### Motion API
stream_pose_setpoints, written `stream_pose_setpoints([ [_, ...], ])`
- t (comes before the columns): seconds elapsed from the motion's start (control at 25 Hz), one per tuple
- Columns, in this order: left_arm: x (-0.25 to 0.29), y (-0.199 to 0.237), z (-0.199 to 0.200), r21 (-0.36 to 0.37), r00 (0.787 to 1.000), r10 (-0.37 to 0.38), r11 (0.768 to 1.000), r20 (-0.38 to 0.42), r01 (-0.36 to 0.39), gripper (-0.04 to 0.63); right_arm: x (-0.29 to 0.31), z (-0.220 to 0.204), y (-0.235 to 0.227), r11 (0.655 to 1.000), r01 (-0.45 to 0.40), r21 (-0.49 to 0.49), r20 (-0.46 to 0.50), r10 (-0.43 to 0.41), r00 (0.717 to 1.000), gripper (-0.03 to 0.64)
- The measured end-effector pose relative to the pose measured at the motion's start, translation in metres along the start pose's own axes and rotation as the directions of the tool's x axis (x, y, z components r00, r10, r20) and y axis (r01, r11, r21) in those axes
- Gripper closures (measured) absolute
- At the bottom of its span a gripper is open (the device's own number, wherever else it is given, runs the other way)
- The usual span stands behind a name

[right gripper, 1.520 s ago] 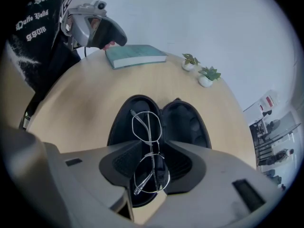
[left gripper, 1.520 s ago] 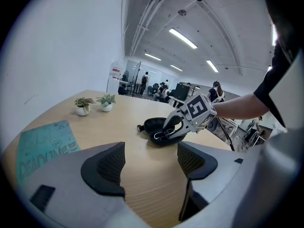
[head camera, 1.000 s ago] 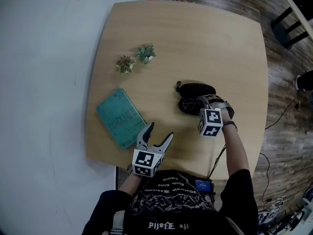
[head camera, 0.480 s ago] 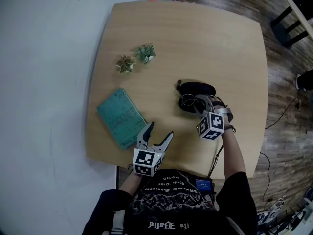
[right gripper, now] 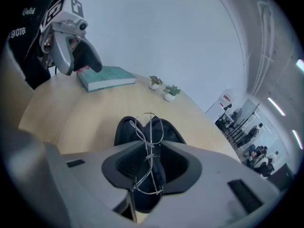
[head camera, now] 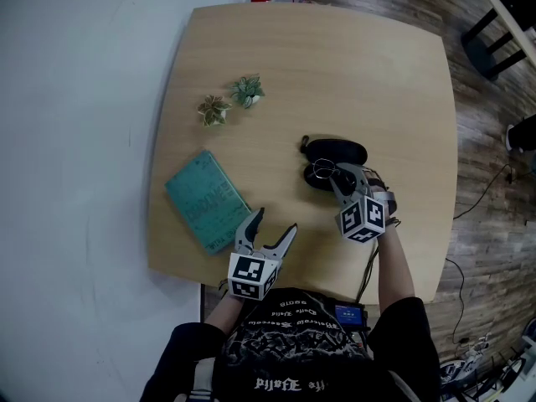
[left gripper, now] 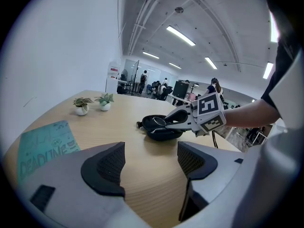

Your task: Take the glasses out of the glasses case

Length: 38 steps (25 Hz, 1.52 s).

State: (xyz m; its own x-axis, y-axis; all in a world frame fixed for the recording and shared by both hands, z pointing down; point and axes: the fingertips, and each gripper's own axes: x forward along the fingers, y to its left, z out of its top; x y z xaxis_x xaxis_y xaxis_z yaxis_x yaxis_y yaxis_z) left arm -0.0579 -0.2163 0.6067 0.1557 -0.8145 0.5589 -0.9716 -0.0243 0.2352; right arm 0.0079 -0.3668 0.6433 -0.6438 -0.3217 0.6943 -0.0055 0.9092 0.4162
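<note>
The black glasses case (head camera: pixel 339 152) lies open on the round wooden table (head camera: pixel 335 74). My right gripper (head camera: pixel 334 177) hangs just over the case's near side, shut on thin wire-framed glasses (head camera: pixel 319 172). In the right gripper view the glasses (right gripper: pixel 150 147) stand edge-on between the pads, their frame sticking out past the fingertips, with the case (right gripper: pixel 124 130) below. My left gripper (head camera: pixel 275 224) hovers open over the table's near edge with nothing between its jaws. The left gripper view shows the case (left gripper: pixel 160 128) and the right gripper (left gripper: pixel 176 119) beyond.
A teal book (head camera: pixel 205 201) lies at the left of the table, close to the left gripper. Two small potted plants (head camera: pixel 215 110) (head camera: pixel 249 91) stand farther back on the left. The table edge runs just under the left gripper.
The right gripper has risen a little and rolled, bringing the glasses up off the case and slightly toward the near edge. The left gripper has stayed put.
</note>
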Motion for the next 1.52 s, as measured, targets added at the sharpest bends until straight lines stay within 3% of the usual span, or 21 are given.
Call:
stream_pose_setpoints([
  [0.4,-0.001,-0.001,0.006,-0.003,1.0,0.011,1.0,0.014,-0.011,0.241,-0.017,0.005,-0.017,0.987,0.082,0.137,0.07,-0.092,0.993,0.511],
  [0.8,-0.004,-0.004,0.004,0.001,1.0,0.009,1.0,0.017,-0.009,0.241,-0.037,0.004,-0.027,0.939,0.134,0.317,0.131,-0.183,0.974,0.511],
  [1.16,-0.004,-0.004,0.008,0.005,1.0,0.01,1.0,0.025,-0.01,0.241,-0.052,0.005,-0.032,0.848,0.117,0.518,0.191,-0.247,0.95,0.511],
  [1.52,-0.006,-0.011,0.016,-0.01,0.999,0.001,1.0,0.05,-0.001,0.241,-0.08,0.014,-0.031,0.72,0.071,0.691,0.253,-0.333,0.908,0.511],
])
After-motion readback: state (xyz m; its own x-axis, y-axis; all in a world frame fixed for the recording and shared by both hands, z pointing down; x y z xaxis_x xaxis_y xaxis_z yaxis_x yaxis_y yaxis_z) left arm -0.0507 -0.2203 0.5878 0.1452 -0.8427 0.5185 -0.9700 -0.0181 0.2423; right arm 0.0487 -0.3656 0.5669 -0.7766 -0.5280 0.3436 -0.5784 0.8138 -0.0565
